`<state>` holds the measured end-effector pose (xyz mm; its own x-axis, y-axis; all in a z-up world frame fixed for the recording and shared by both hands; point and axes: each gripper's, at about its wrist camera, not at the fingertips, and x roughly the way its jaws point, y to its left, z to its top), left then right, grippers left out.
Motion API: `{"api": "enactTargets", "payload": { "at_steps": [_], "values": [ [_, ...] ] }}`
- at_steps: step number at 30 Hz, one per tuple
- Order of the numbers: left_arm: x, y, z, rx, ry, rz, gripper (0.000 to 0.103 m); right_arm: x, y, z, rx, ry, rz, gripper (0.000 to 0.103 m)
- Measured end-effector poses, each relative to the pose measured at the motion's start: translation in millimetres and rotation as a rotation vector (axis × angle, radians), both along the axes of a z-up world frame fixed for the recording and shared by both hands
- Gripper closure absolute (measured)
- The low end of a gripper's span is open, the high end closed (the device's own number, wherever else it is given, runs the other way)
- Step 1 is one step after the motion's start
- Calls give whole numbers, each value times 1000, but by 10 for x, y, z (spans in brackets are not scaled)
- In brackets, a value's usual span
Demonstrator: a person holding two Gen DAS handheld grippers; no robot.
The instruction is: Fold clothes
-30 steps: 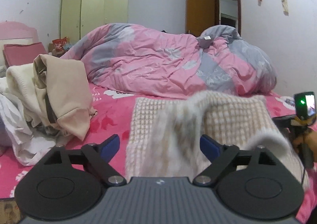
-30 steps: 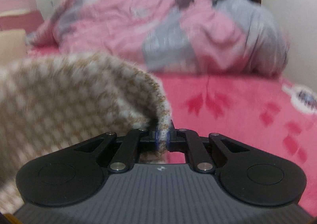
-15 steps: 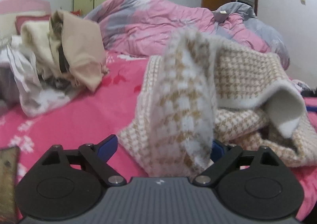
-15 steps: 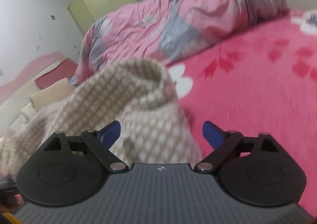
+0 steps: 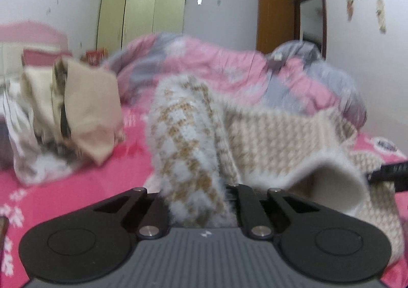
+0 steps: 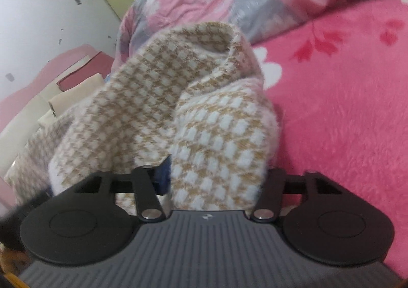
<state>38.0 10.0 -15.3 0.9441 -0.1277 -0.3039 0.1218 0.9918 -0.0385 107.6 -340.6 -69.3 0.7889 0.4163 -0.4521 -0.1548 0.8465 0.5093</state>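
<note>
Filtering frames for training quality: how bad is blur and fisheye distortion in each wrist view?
Left wrist view: motion blur smears the beige-and-white pile of clothes and pink-and-grey duvet; the fuzzy beige-and-white houndstooth sweater is soft; dark fisheye corners. Right wrist view: steeply tilted, sweater weave fairly crisp, left edge blurred, pink floral bedsheet soft. No glare in either.

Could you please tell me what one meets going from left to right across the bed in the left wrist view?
Pile of unfolded clothes → bare pink sheet → raised fold of the houndstooth sweater held in the left gripper → the sweater's white-lined edge → black part of the other gripper.
</note>
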Motion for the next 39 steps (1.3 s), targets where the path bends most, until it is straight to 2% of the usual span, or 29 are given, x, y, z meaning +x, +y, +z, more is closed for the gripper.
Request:
{"api": "enactTargets", "payload": {
  "at_steps": [2, 6, 13, 16, 19, 22, 24, 27, 29, 30, 34, 35, 37, 39],
  "values": [
    [-106, -9, 107, 9, -51, 8, 93, -138, 16, 73, -20, -35, -6, 63],
    [-337, 65, 344, 6, -124, 10, 93, -395, 29, 223, -35, -99, -9, 66],
    [-669, 350, 861, -46, -219, -11, 93, -713, -74, 365, 53, -124, 27, 67],
    [-705, 486, 1041, -90, -214, -23, 93, -851, -149, 457, 108, -104, 63, 67],
    [-619, 602, 1141, -136, -174, -35, 93, -895, -261, 509, 165, -78, 112, 67],
    [-366, 658, 1076, -159, -106, -35, 93, -775, -365, 469, 200, -48, 141, 66],
    [-130, 629, 924, -141, -46, -43, 93, -611, -427, 367, 197, -20, 123, 63],
    [250, 509, 587, -86, 74, -58, 89, -365, -496, 194, 163, 35, 59, 53],
    [465, 435, 344, -71, 161, -53, 87, -337, -507, 187, 137, 59, 24, 44],
    [511, 411, 256, -67, 179, -45, 86, -346, -508, 203, 125, 68, 8, 42],
    [474, 379, 98, -56, 144, -28, 79, -381, -509, 267, 75, 104, -54, 37],
    [442, 387, 82, -62, 137, -31, 78, -413, -503, 311, 46, 96, -67, 33],
    [419, 436, 53, -82, 134, -34, 74, -524, -486, 466, -48, 40, -94, 23],
    [415, 512, 28, -109, 137, -37, 73, -597, -503, 620, -139, -17, -148, 22]
  ]
}}
